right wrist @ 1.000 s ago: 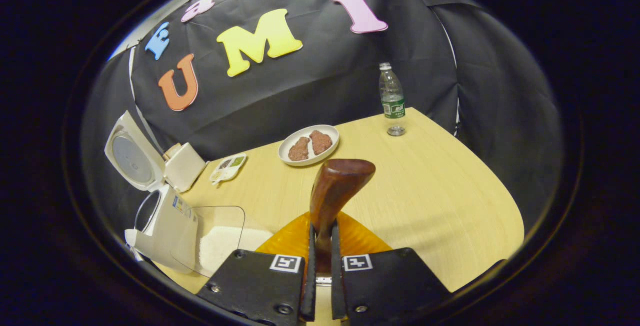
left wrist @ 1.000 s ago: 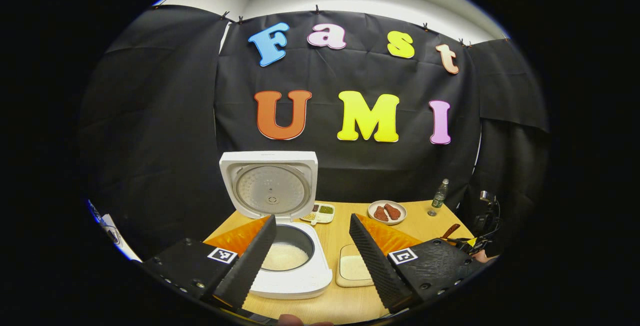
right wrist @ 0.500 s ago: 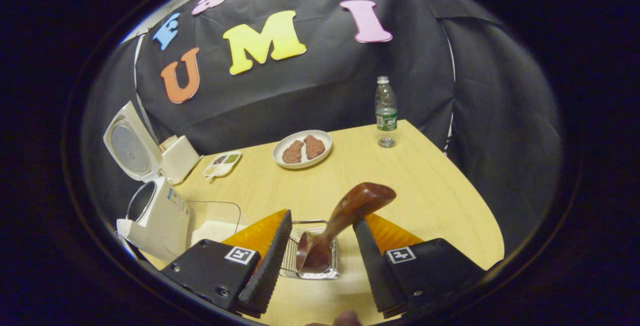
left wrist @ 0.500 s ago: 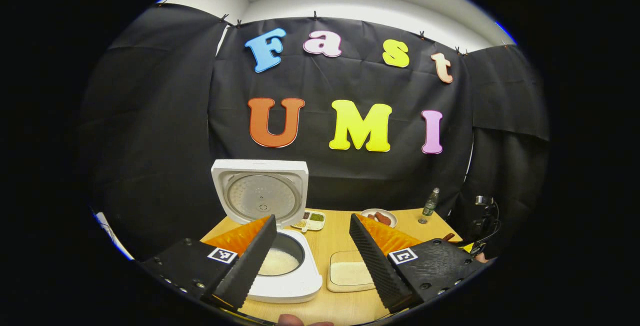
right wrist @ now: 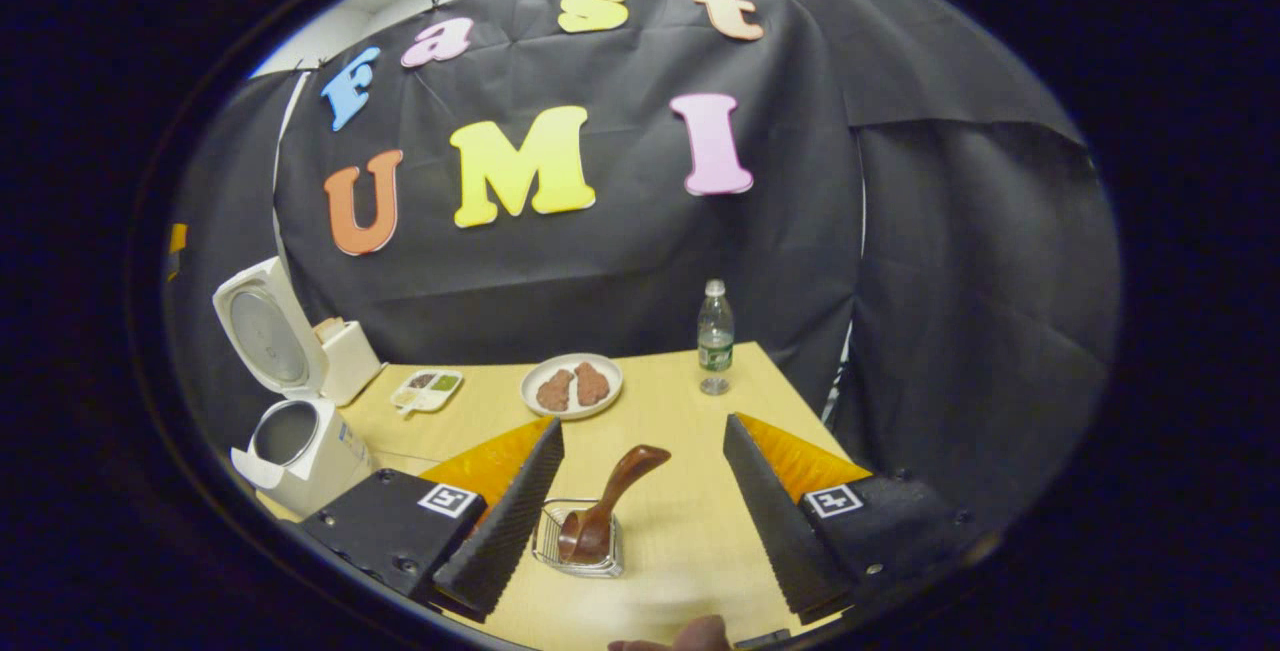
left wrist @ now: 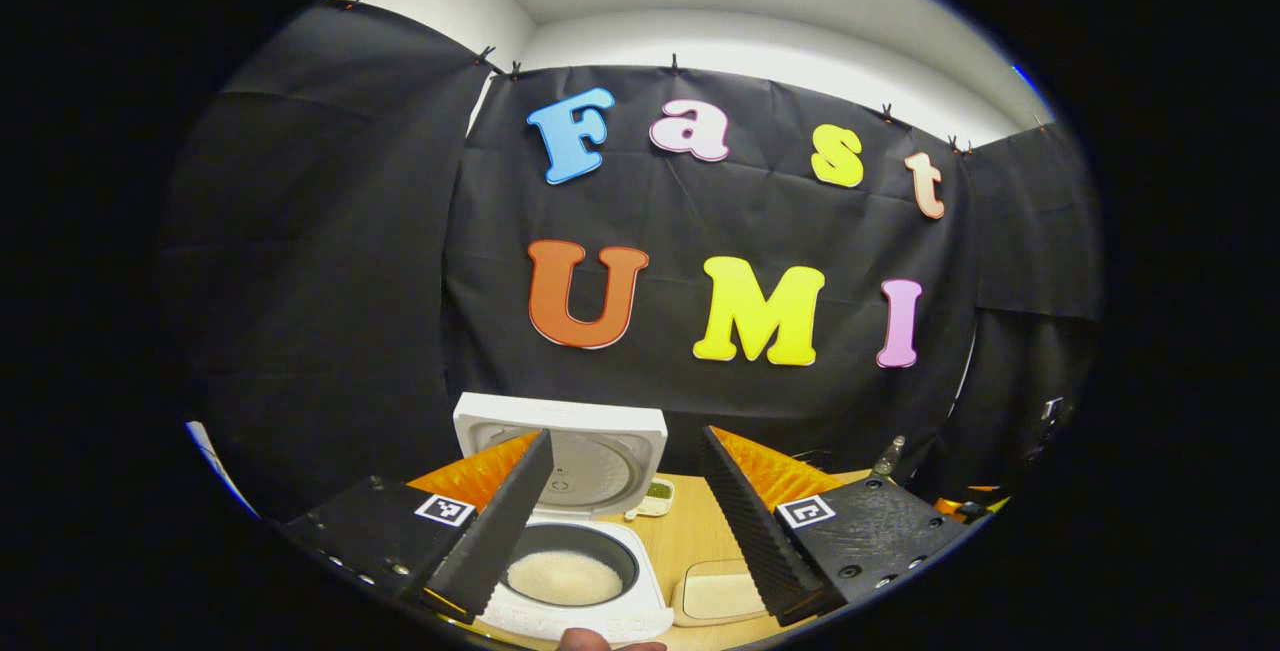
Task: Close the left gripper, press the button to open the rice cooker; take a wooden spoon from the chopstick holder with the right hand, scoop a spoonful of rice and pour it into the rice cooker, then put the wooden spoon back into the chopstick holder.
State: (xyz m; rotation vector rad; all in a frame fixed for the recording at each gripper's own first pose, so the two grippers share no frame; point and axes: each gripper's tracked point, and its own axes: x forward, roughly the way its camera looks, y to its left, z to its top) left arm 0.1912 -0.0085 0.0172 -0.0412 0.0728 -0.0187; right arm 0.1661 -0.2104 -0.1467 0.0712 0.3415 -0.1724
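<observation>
Your right gripper (right wrist: 640, 511) is spread wide and holds nothing; the wooden spoon (right wrist: 605, 506) stands in the chopstick holder (right wrist: 580, 541) at lower centre. A second ago it still pinched the handle. Pull straight back, without touching the handle. Your left gripper (left wrist: 625, 521) is also spread, with the rice cooker (left wrist: 580, 581) open at bottom centre.

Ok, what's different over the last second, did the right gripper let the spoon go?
Yes. The right gripper, shut on the wooden spoon a second ago, has opened and drawn back; the spoon now stands in the chopstick holder, leaning, with nothing touching it. The left gripper stayed open and pulled back. The rice cooker stays open with rice inside; plate and bottle unmoved.
</observation>
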